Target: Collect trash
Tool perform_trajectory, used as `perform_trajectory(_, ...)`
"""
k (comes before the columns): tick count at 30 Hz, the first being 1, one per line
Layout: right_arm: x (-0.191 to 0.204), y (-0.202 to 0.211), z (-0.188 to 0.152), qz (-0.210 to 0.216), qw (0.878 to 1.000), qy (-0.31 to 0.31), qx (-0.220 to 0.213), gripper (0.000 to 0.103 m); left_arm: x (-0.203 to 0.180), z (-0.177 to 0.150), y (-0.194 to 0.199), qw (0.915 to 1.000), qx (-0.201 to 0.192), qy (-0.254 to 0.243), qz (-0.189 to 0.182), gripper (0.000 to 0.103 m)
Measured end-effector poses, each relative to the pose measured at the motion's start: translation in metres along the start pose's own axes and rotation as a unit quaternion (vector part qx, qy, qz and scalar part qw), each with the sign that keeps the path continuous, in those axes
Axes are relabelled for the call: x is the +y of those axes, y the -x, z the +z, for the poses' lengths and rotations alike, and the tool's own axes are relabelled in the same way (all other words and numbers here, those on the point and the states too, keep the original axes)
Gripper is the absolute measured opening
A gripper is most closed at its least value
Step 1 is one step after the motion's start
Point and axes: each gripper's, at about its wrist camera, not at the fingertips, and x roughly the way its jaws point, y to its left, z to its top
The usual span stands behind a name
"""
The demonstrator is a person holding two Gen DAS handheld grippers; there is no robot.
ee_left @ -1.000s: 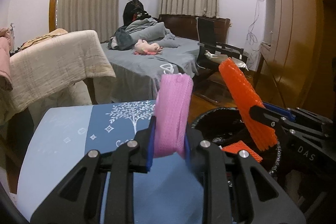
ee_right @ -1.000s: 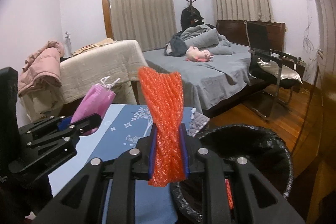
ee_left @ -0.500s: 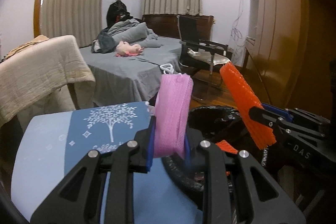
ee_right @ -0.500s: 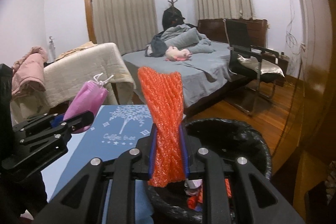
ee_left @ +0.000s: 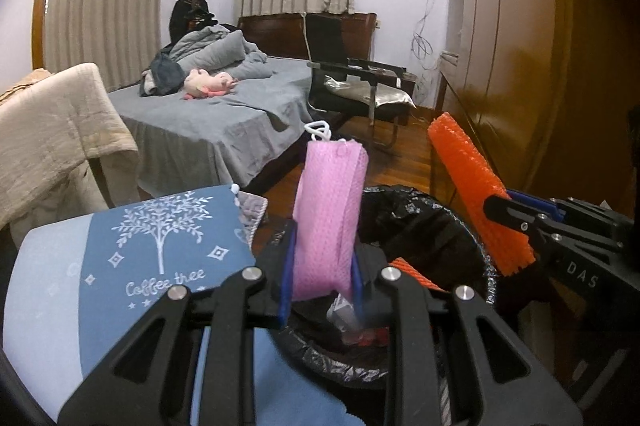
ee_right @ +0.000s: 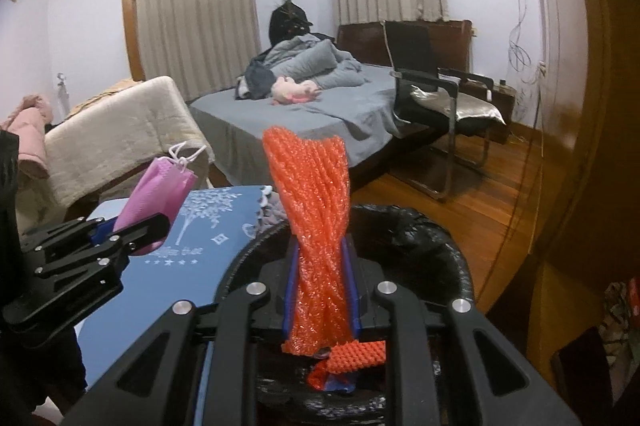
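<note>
My left gripper is shut on a folded pink face mask that stands upright between the pads, its white ear loop on top. It hangs over the near rim of a bin lined with a black bag. My right gripper is shut on a strip of orange foam netting, held over the same black-lined bin. More orange netting and other scraps lie inside the bin. The right wrist view shows the left gripper with the pink mask at the left.
A blue tablecloth with a white tree print covers the table left of the bin. Beyond are a grey bed, a beige blanket over furniture, a black chair, wooden floor and a wooden wardrobe at the right.
Both grippers have moved right and slightly down, from over the blue tablecloth to above the bin. Their holds on the mask and the netting are unchanged.
</note>
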Motion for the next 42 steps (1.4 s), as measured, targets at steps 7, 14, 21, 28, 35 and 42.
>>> perform_trajectory(7, -0.015, -0.018, -0.003, -0.014, 1.0, -0.009, 0.014, 0.02, -0.008, 0.0, -0.039, 0.9996, 0.016, -0.012, -0.019, 0.022)
perform_trajectory(14, -0.031, -0.044, -0.007, -0.029, 0.999, -0.016, 0.029, 0.02, -0.013, -0.001, -0.074, 0.9987, 0.03, -0.021, -0.036, 0.023)
perform_trajectory(21, -0.051, -0.067, -0.016, -0.047, 0.997, -0.025, 0.049, 0.023, -0.018, -0.003, -0.109, 0.9967, 0.051, -0.019, -0.06, 0.025)
perform_trajectory(28, -0.071, -0.085, -0.026, -0.067, 0.995, -0.03, 0.069, 0.044, -0.021, -0.005, -0.127, 0.9934, 0.062, -0.014, -0.096, 0.064)
perform_trajectory(35, -0.071, -0.073, -0.032, -0.072, 0.995, -0.029, 0.061, 0.088, -0.003, -0.002, -0.106, 0.9951, 0.045, 0.005, -0.088, 0.087)
perform_trajectory(42, -0.05, -0.05, -0.022, -0.041, 0.997, -0.035, 0.059, 0.097, 0.017, 0.005, -0.066, 0.9988, 0.031, -0.001, -0.038, 0.095)
